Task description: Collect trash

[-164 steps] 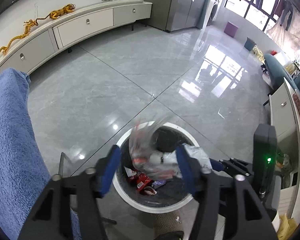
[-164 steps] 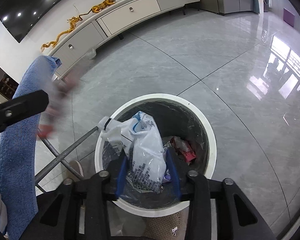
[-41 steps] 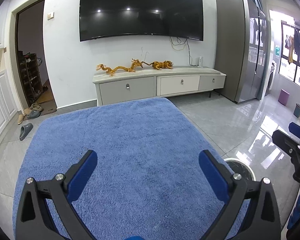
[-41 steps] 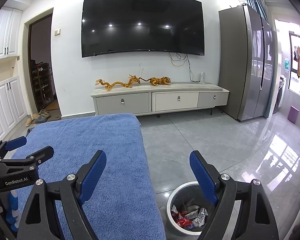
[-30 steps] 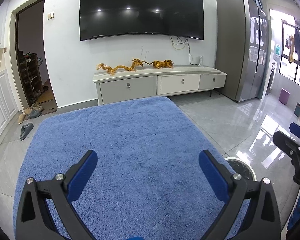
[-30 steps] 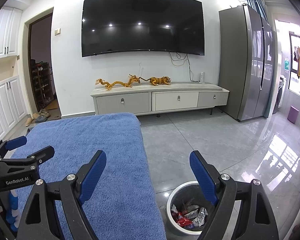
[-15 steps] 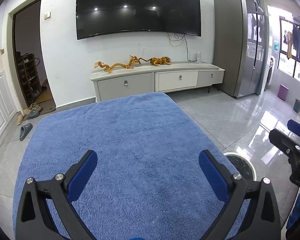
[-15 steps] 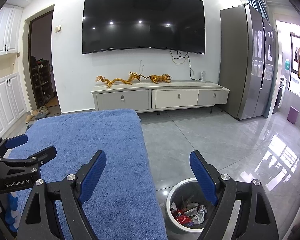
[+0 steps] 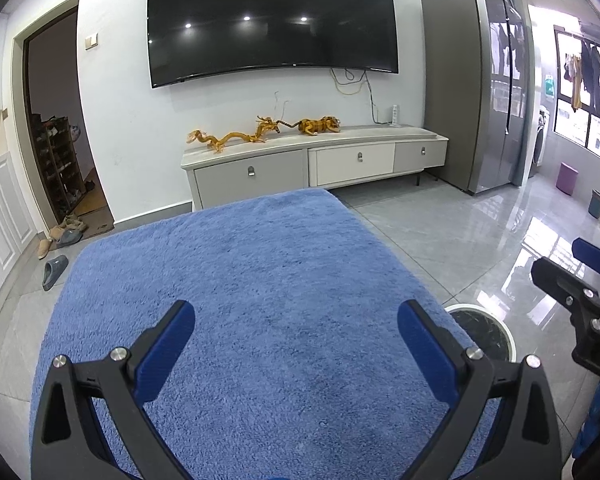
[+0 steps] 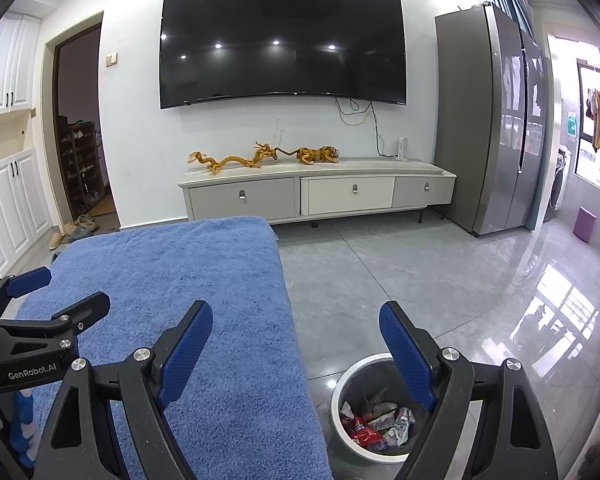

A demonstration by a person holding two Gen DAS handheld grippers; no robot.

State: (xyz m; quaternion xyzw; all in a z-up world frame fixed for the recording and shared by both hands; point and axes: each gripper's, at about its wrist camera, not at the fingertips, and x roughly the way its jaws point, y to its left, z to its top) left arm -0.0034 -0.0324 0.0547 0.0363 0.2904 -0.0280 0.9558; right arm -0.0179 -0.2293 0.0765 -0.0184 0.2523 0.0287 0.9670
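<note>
**Both grippers empty above a bare blue towel, the trash bin low to the right**

The left gripper (image 9: 296,344) hovers over a blue towel (image 9: 260,280) that covers a table; its two blue-padded jaws stand wide apart with nothing between them but towel; no wrapper or scrap shows anywhere on the cloth in either view.

The right gripper (image 10: 296,354) hangs at the towel's right edge, jaws equally wide and holding nothing; its left finger sits over the towel, its right finger over the grey tiled floor (image 10: 420,280).

The trash bin (image 10: 342,392), round with a white rim and a dark liner, stands on the floor just beside the table's right side; from the right gripper it lies below and slightly right of the jaws, partly hidden behind the right finger; crumpled wrappers (image 10: 374,426), red and silver, lie in its bottom. From the left wrist view only a slice of the bin's rim shows, past the towel's right corner.

Judged from this, the right gripper is the nearer one to the bin, the left the better placed over the table; with no trash left in sight on the towel, the collecting looks finished or close to it.

Beyond, a television (image 10: 282,44) hangs above a low cabinet (image 10: 316,194).
</note>
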